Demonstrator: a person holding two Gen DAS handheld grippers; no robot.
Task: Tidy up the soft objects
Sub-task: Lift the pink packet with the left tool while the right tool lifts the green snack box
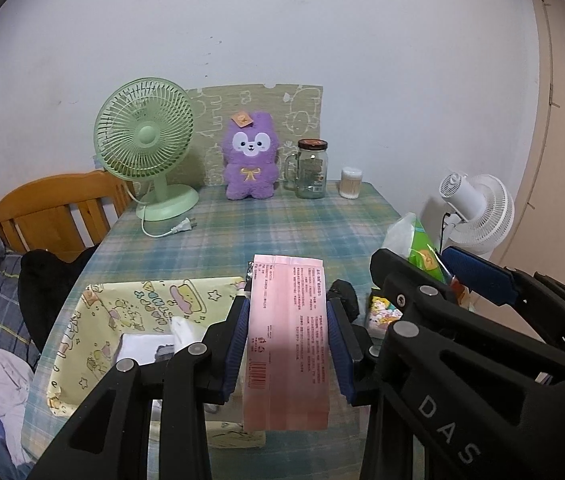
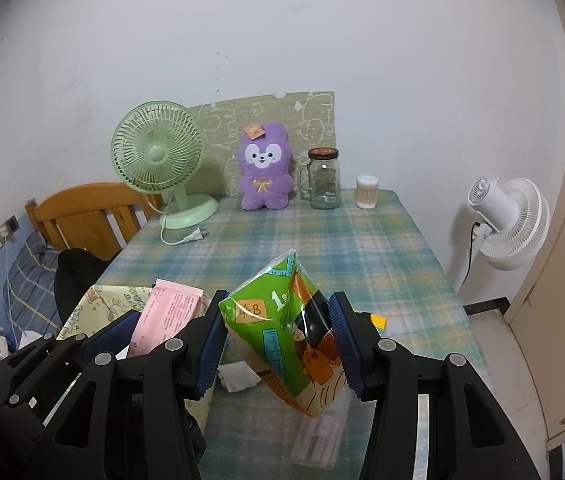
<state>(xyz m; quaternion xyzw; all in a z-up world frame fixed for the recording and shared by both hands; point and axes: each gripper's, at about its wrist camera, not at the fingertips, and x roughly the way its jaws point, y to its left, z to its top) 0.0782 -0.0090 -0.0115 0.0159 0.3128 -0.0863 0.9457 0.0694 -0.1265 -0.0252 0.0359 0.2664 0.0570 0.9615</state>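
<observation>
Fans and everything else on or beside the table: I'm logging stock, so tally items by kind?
Fans: 2, green fan, white fan
Soft packs held: 2, pink pack, green pack
Plush toy: 1
Glass jar: 1
Cotton swab tub: 1
Fabric basket: 1
Total: 8

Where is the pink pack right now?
The pink pack is clamped in the left tool, lifted beside the yellow fabric bin, left of the green pack.

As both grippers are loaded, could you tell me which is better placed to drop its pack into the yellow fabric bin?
Probably the left gripper: its pink pack hangs beside the yellow bin; the right gripper and green pack sit farther away.
</observation>
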